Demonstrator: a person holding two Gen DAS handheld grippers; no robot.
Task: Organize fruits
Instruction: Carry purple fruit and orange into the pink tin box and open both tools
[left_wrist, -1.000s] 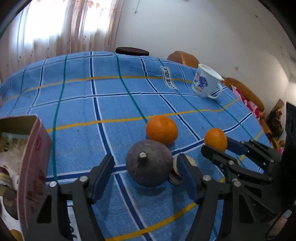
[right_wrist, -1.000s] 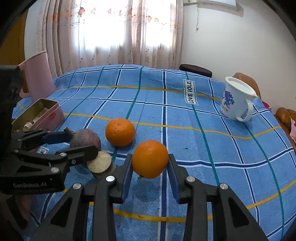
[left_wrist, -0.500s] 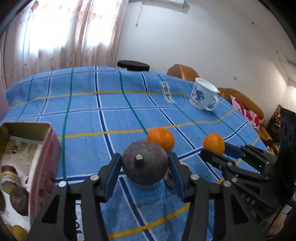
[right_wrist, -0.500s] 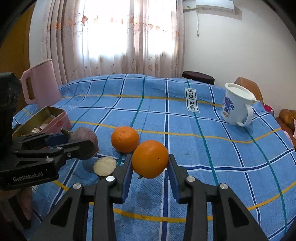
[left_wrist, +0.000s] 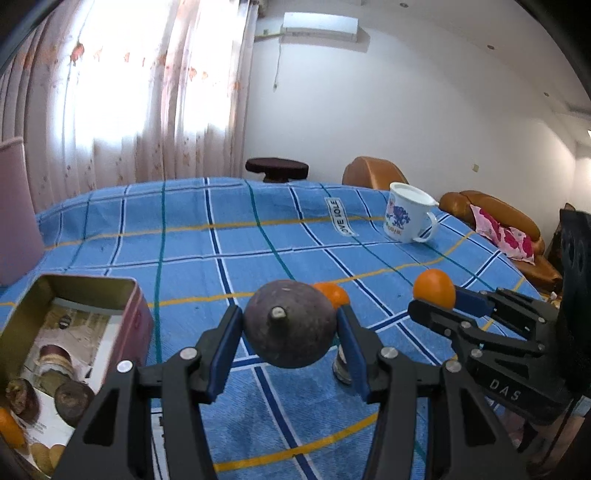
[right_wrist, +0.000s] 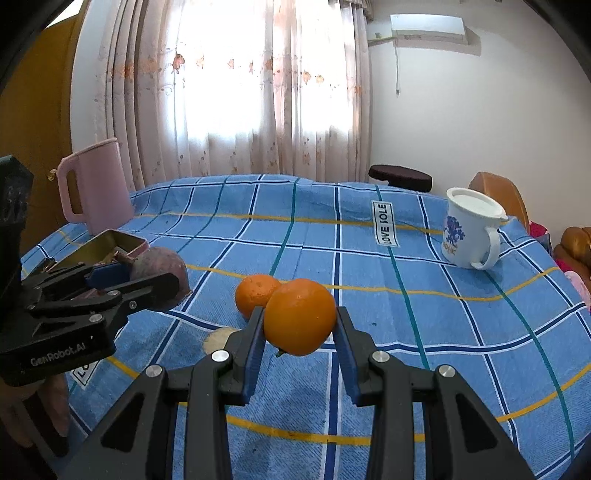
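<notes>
A dark purple round fruit (left_wrist: 291, 343) with a short stem hangs above the blue checked cloth, and my left gripper (left_wrist: 288, 314) is shut on it. In the right wrist view the same fruit (right_wrist: 162, 260) shows at the left, just beside the tin. My right gripper (right_wrist: 300, 314) is shut on an orange (right_wrist: 299, 325), held a little above the cloth; it also shows in the left wrist view as the orange (left_wrist: 434, 288). A second orange (right_wrist: 255, 295) lies on the cloth just behind it. A pale cut fruit half (right_wrist: 218, 339) lies flat near the left finger.
An open tin box (left_wrist: 92, 284) at the left holds several dark fruits and an orange at its near end. A pink jug (right_wrist: 96, 184) stands behind it. A white mug (right_wrist: 469, 229) stands at the far right. Chairs and a sofa lie beyond the table's right edge.
My left gripper has shut on the purple fruit and lifted it off the cloth toward the tin. The right gripper keeps hold of its orange, tilted up slightly.
</notes>
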